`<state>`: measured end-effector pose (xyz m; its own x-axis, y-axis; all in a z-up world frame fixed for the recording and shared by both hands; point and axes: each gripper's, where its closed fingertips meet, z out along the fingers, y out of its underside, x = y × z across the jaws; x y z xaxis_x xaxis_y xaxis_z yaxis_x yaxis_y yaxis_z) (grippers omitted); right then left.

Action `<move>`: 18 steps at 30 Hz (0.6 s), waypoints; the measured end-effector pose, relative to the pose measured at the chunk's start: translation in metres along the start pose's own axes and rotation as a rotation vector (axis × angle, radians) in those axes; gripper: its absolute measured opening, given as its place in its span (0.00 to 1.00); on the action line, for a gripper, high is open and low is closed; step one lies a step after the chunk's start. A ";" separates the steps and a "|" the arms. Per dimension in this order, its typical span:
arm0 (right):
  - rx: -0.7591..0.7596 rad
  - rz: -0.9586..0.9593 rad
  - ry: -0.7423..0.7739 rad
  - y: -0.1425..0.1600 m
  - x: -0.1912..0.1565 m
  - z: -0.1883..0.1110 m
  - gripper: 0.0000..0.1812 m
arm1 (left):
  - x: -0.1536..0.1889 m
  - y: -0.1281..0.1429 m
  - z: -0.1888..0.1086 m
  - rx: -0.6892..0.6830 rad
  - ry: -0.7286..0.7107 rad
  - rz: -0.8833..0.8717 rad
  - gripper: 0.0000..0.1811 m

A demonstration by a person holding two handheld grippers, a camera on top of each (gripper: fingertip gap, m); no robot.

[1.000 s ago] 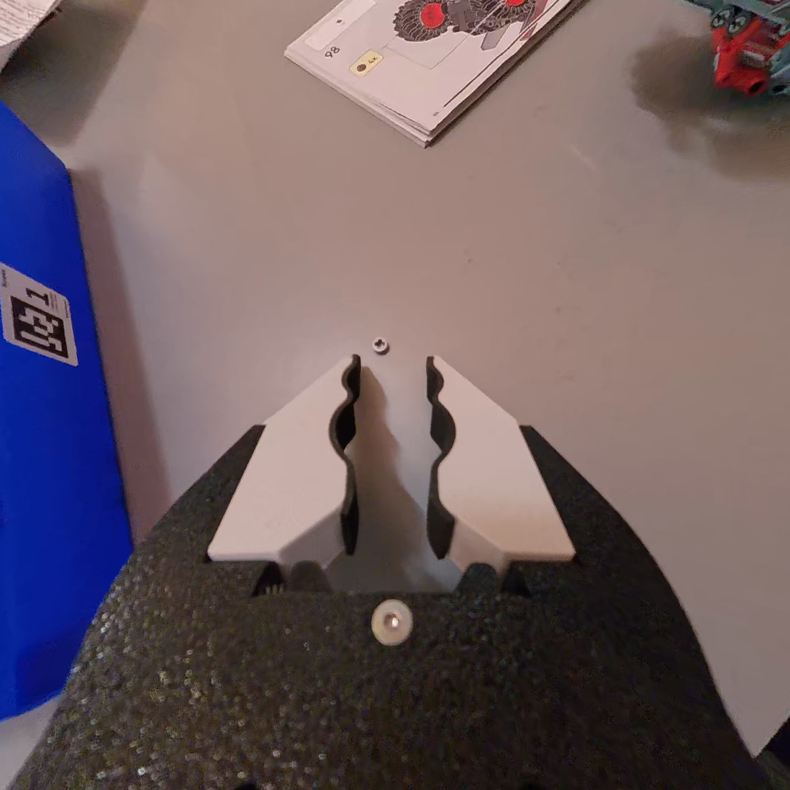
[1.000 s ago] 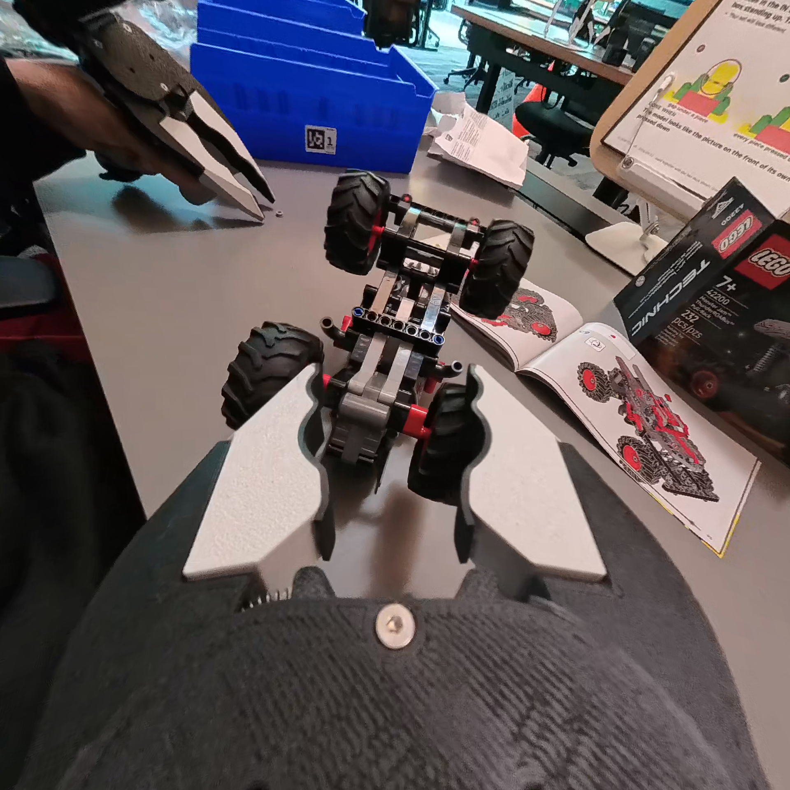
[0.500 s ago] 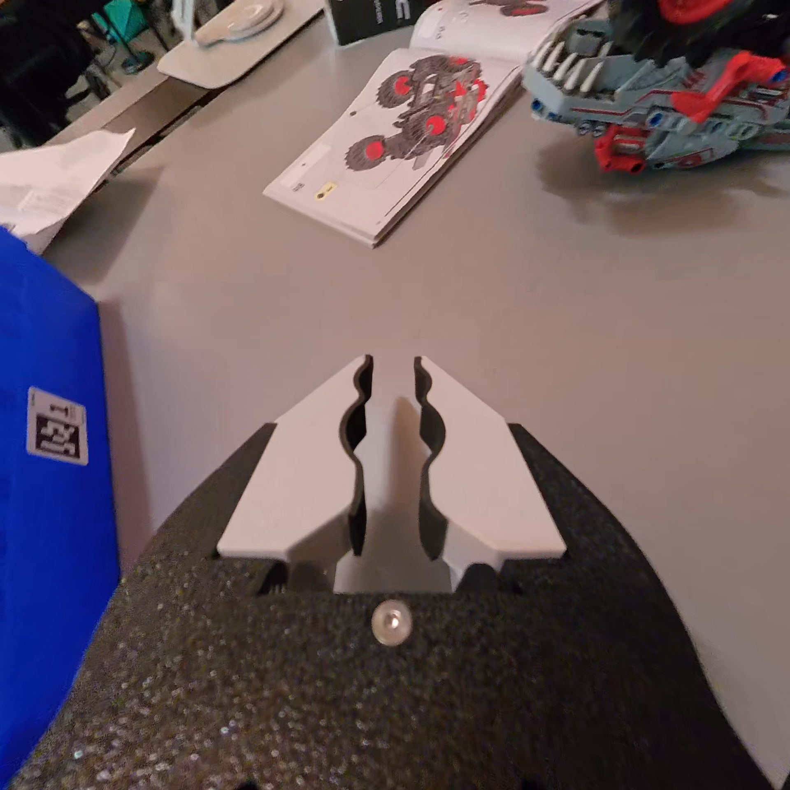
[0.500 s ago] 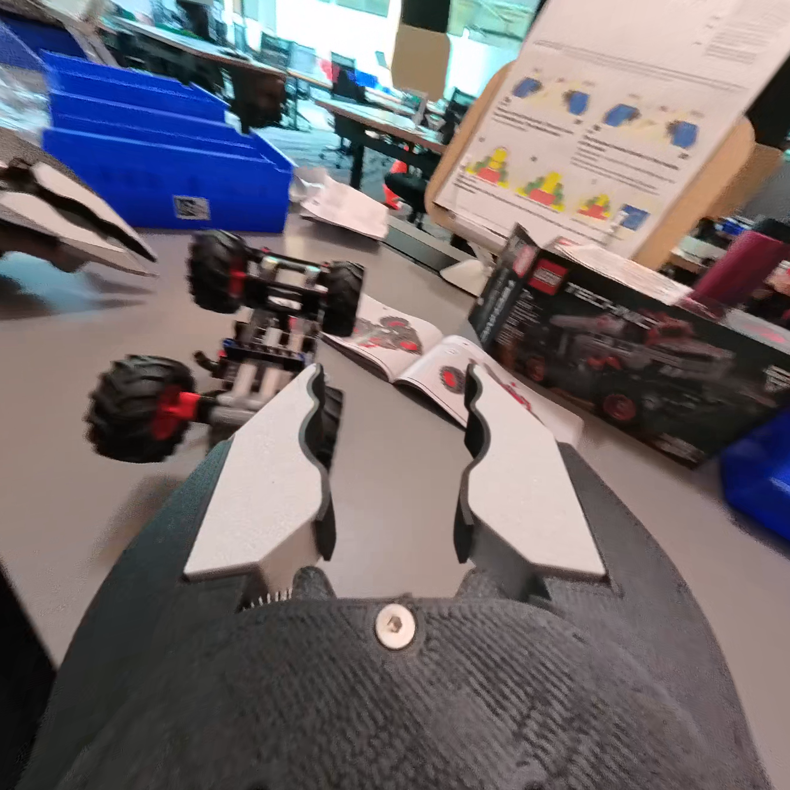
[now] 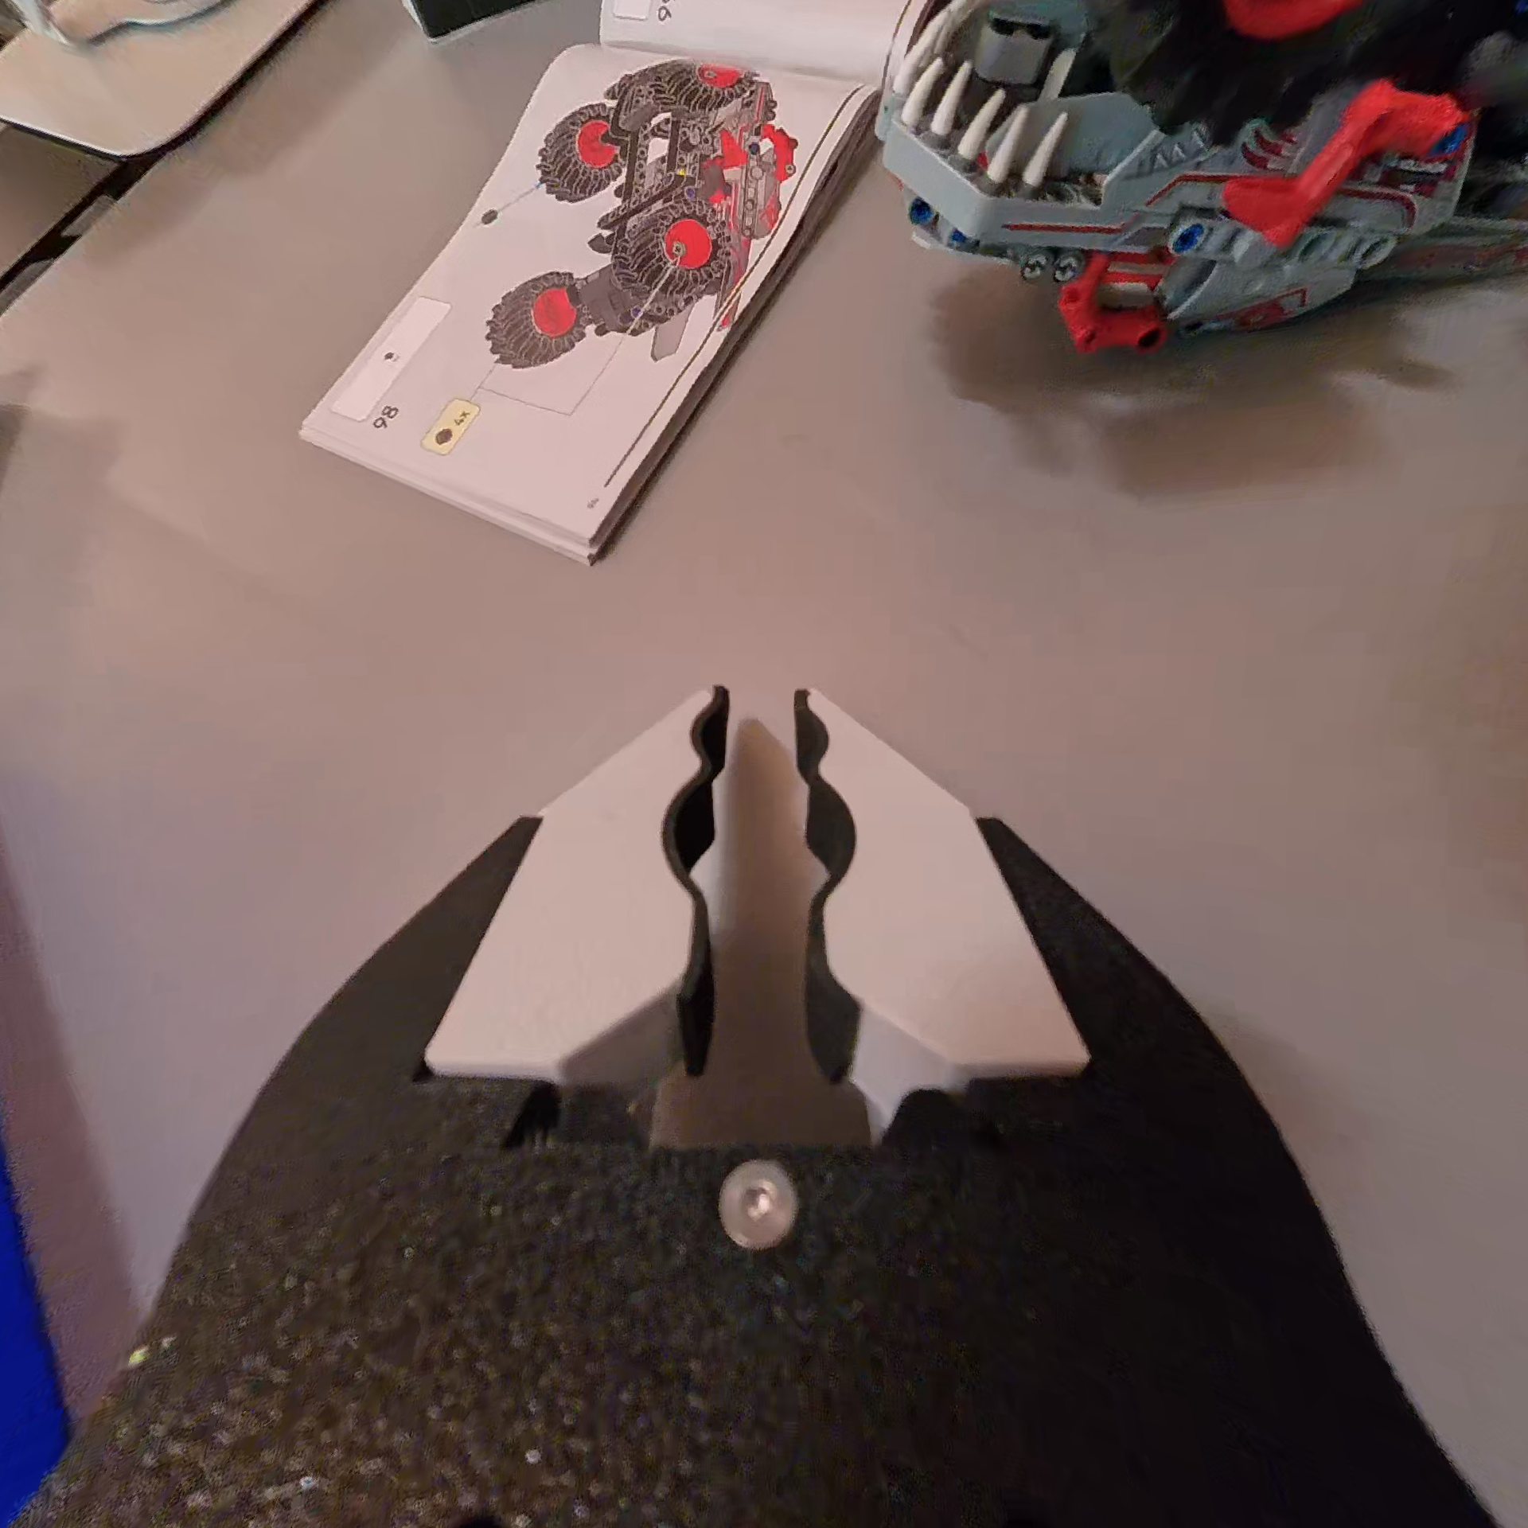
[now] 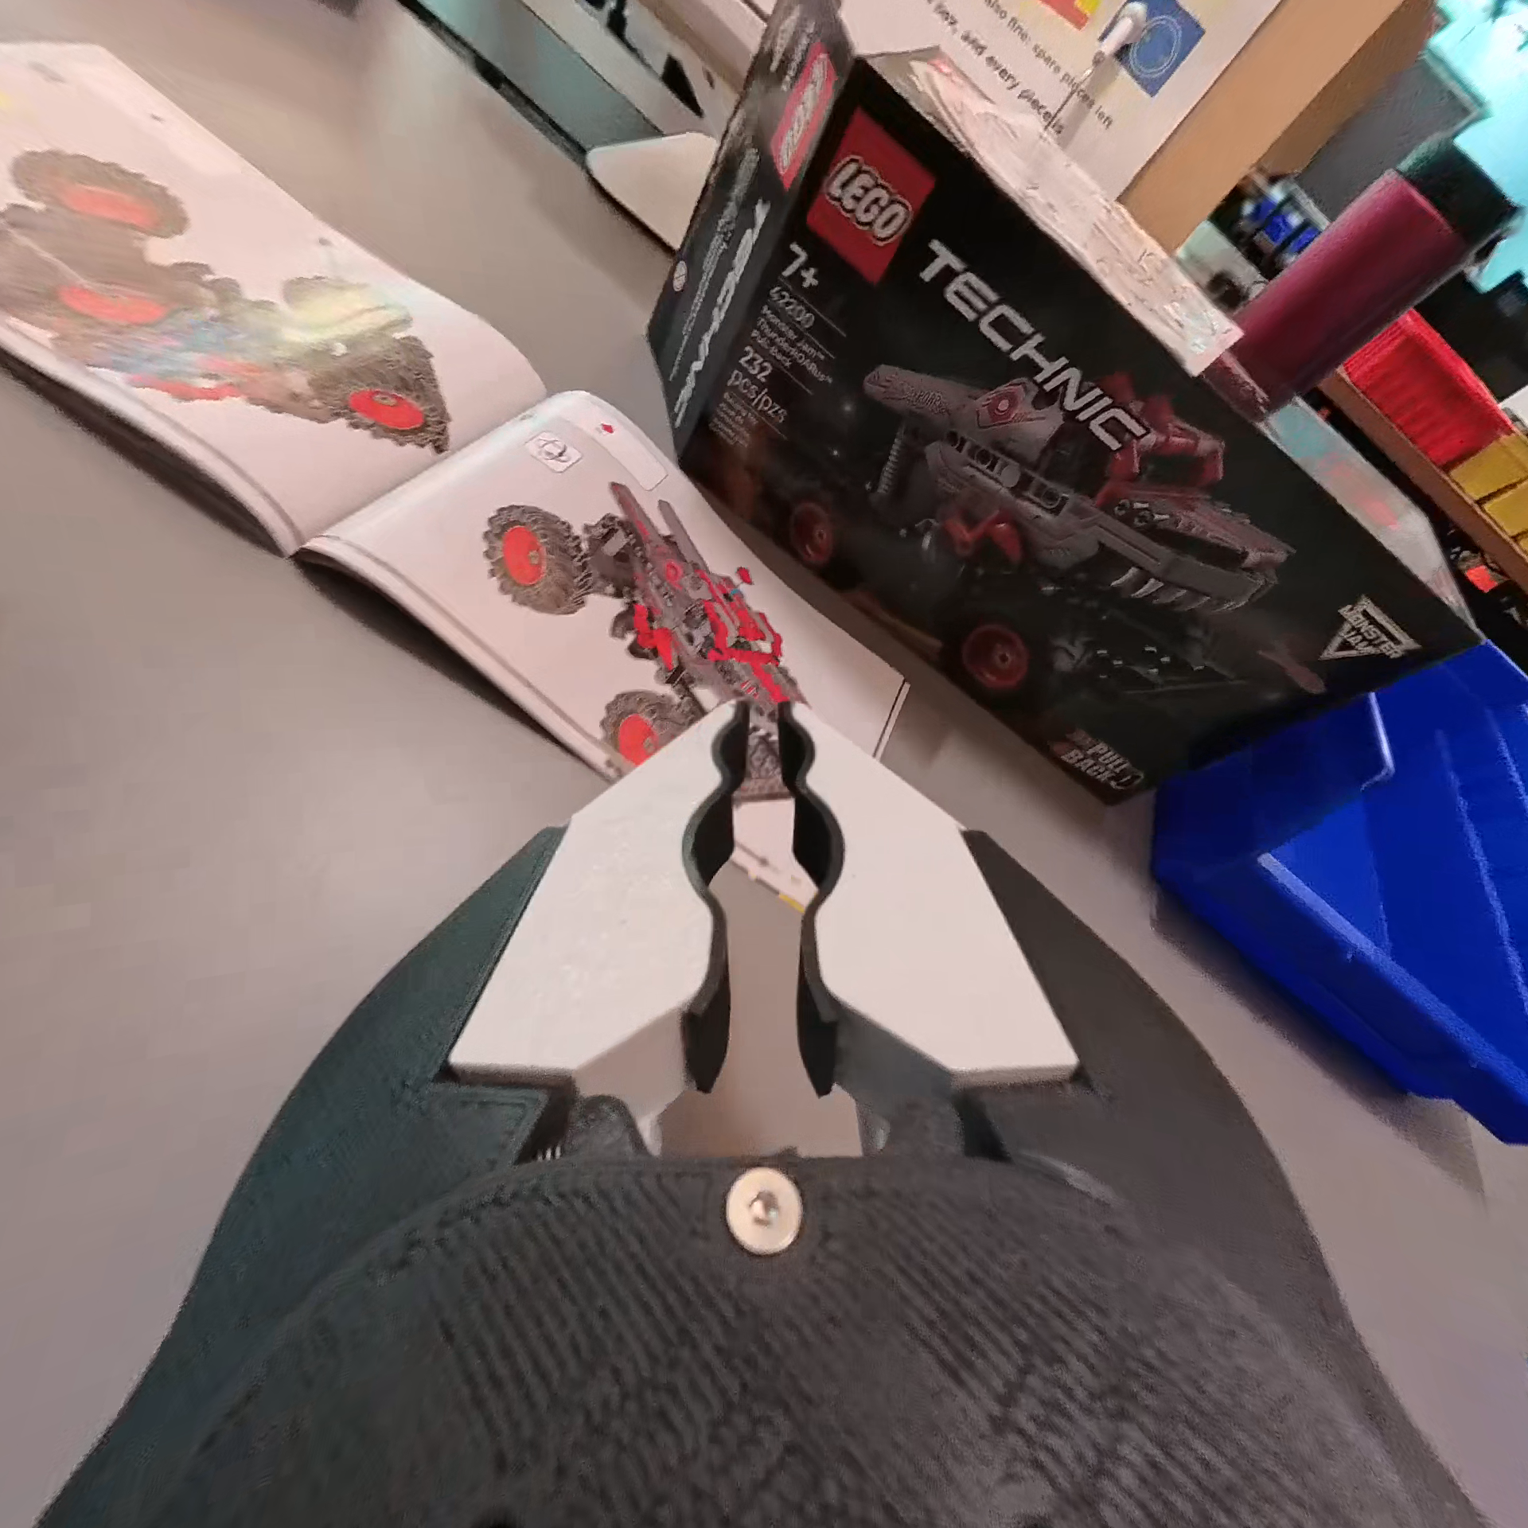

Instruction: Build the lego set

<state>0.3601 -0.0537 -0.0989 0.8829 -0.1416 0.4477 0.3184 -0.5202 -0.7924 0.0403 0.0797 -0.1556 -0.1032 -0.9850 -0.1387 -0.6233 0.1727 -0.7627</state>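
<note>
Your right gripper (image 6: 762, 728) let go of the chassis and narrowed, empty — left gripper (image 5: 759, 703) nearly closed, empty over the bench (image 5: 1075, 661); re-grasp next.

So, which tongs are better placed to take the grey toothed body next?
Probably left: the left tongs face the body, empty, slightly open. The right tongs face the box.

Writing shows on three things. The black set box (image 6: 1033, 496) carries a red logo square, white lettering and small print on its front and end. The open instruction booklet (image 5: 579, 331) has a page number and a yellow tag near one corner. The poster board (image 6: 1033, 91) behind the box bears blurred printed lines.
</note>
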 end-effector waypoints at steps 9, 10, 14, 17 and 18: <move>0.001 0.020 0.013 0.025 0.001 0.021 0.00 | -0.005 0.004 0.014 -0.055 0.084 -0.082 0.00; -0.016 0.023 -0.004 0.028 0.000 0.022 0.00 | -0.005 0.004 0.014 -0.055 0.087 -0.084 0.00; -0.072 0.015 -0.046 0.037 -0.005 0.026 0.00 | -0.005 0.003 0.014 -0.052 0.116 -0.115 0.00; -0.156 -0.051 -0.094 0.048 -0.019 0.033 0.00 | -0.005 0.003 0.015 -0.050 0.137 -0.139 0.00; -0.153 -0.063 -0.096 0.047 -0.020 0.033 0.00 | -0.005 0.003 0.015 -0.050 0.140 -0.143 0.00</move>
<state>0.3689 -0.0474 -0.1588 0.8940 -0.0273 0.4473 0.3247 -0.6484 -0.6885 0.0501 0.0849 -0.1664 -0.1155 -0.9915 0.0605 -0.6766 0.0339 -0.7356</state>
